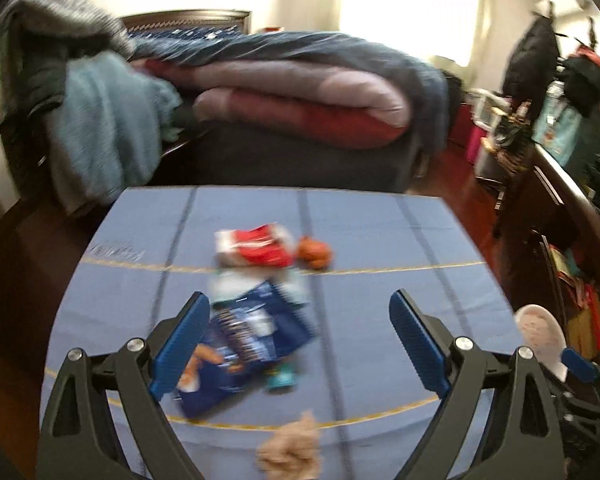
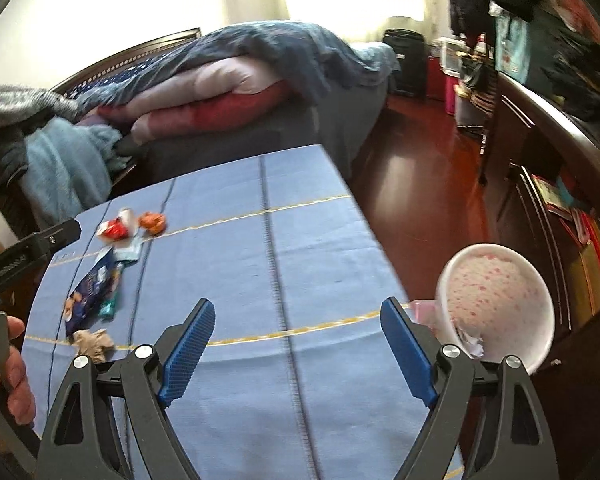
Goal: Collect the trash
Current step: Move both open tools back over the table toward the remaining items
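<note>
The left gripper (image 1: 300, 332) hangs above the table (image 1: 380, 240) with its fingers (image 1: 182, 344) spread wide and holding nothing. The right gripper (image 2: 298, 344) is likewise spread wide and empty.

Trash location, left wrist view:
- The blue snack bag (image 1: 244, 344) lies flat on the table, just inside the left finger and partly hidden under it. Its long axis runs diagonally, from the near-left by that finger toward the far-right.
- A teal wrapper (image 1: 282, 378) lies just beside the bag's near edge, between the fingers.
- A crumpled tan paper (image 1: 292, 448) sits nearest the camera, between the finger bases.
- A red wrapper (image 1: 256, 246) and an orange wrapper (image 1: 315, 254) lie beyond the fingertips, side by side.

In the right wrist view all of this trash lies well to the left of its fingers. A white cup (image 2: 498, 304) with a scrap inside shows just outside the right finger; what supports it cannot be determined.

Judgement: the left gripper is the nearer one. The bag is off-centre toward the left finger, so the coming move calls for a leftward shift before closing across the bag's short axis.
</note>
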`<action>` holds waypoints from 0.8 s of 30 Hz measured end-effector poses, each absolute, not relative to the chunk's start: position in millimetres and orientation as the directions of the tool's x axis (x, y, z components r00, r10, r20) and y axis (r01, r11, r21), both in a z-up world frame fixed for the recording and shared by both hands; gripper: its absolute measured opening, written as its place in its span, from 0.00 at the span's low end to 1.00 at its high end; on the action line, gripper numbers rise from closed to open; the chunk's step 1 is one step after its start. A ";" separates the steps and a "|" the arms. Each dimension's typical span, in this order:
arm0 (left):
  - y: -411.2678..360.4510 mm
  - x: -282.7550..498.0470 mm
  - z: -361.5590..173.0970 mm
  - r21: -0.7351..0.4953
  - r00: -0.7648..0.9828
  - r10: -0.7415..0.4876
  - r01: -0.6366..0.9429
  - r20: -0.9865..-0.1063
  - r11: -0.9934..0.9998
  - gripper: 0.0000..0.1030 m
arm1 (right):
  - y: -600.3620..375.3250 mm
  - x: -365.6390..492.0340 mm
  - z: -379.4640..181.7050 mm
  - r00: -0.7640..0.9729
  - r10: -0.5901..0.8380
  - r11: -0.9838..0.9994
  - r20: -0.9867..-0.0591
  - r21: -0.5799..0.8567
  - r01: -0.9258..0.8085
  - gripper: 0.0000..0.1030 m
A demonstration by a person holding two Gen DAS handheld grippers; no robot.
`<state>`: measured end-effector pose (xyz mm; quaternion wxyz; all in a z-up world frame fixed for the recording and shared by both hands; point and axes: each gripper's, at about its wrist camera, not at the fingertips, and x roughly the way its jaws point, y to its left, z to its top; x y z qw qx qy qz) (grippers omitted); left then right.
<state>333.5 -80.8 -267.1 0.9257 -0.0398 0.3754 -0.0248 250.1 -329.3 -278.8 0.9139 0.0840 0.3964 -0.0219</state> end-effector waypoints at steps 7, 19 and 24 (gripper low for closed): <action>-40.8 341.0 -300.6 -0.067 0.655 -0.090 0.060 -0.750 0.996 0.94 | -299.9 255.8 -281.7 0.667 0.057 0.992 -0.743 0.116 0.045 0.82; -29.1 358.9 -347.3 0.005 0.591 -0.116 0.198 -0.798 0.980 0.94 | -274.6 263.4 -286.4 0.647 0.065 0.996 -0.760 0.091 0.007 0.82; -31.3 362.2 -348.4 -0.002 0.603 -0.136 0.218 -0.786 0.976 0.94 | -270.9 264.9 -287.4 0.644 0.063 0.996 -0.762 0.087 0.005 0.82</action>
